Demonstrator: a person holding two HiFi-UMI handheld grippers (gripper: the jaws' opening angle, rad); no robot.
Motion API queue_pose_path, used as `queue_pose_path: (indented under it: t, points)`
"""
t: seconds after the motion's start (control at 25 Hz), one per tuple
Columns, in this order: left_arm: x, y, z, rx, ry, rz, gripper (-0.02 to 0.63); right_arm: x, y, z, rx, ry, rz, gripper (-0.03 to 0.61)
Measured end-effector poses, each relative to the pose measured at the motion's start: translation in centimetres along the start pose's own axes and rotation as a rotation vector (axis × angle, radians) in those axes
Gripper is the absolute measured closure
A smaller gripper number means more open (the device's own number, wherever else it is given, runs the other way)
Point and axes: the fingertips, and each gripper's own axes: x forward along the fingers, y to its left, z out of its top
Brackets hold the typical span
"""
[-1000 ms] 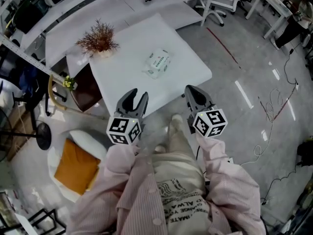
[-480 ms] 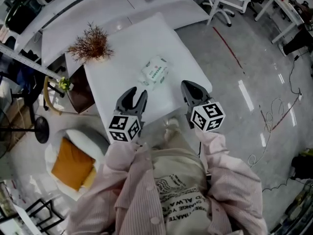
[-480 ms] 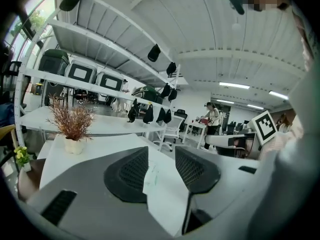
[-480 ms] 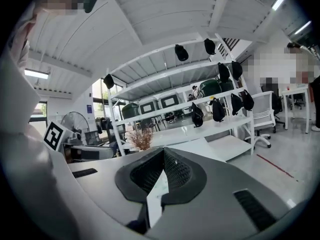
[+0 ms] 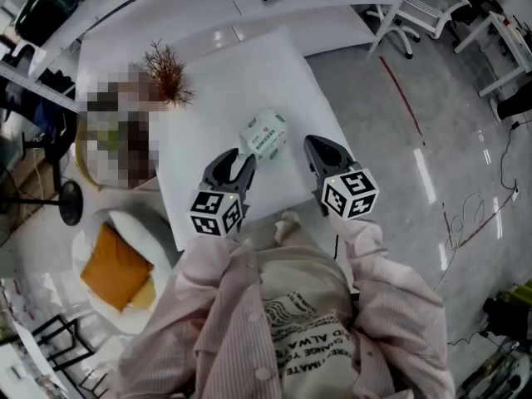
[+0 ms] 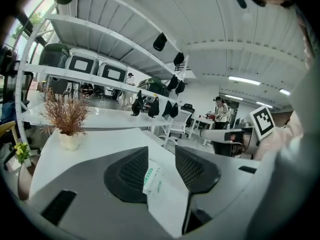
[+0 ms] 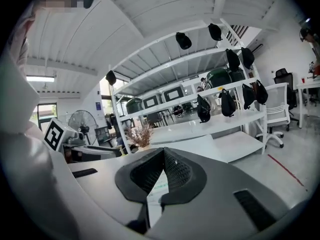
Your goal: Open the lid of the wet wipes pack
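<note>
At the far left of the white table [image 5: 208,98] a dried plant [image 5: 169,71] stands in a pale pot, at about 10 o'clock from the task's thing and well apart from it. The left gripper [image 5: 236,163] hovers over the table's near edge with its fingers spread wide. Nothing is between them, and its own view shows the pack only through the gap, farther out on the tabletop. The wet wipes pack [image 5: 264,134] lies flat near the table's middle, at about 1 o'clock from the left gripper and 11 o'clock from the right one, close to both but touched by neither. No flap stands up from its top, so the lid reads as closed. The right gripper [image 5: 320,150] is level with its partner, its fingers pressed together at the tips and pinching nothing.

By my reading, the task has barely begun. Both tools are only near the pack. Steadying it, catching the lid's edge and lifting it all remain.
</note>
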Motion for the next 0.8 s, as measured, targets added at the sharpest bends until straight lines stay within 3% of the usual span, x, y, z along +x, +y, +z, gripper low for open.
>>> queue_pose_path:
  t: [0.56, 0.8]
  points:
    - [6.3, 1.4, -1.4, -0.028, 0.106, 0.048, 0.465, 6.9, -4.6, 0.1, -0.037, 0.094, 0.112, 0.578]
    - [8.9, 2.3, -3.2, -0.007, 0.212, 0.044, 0.465, 9.7, -5.6, -1.8, -0.025, 0.157, 0.127, 0.58]
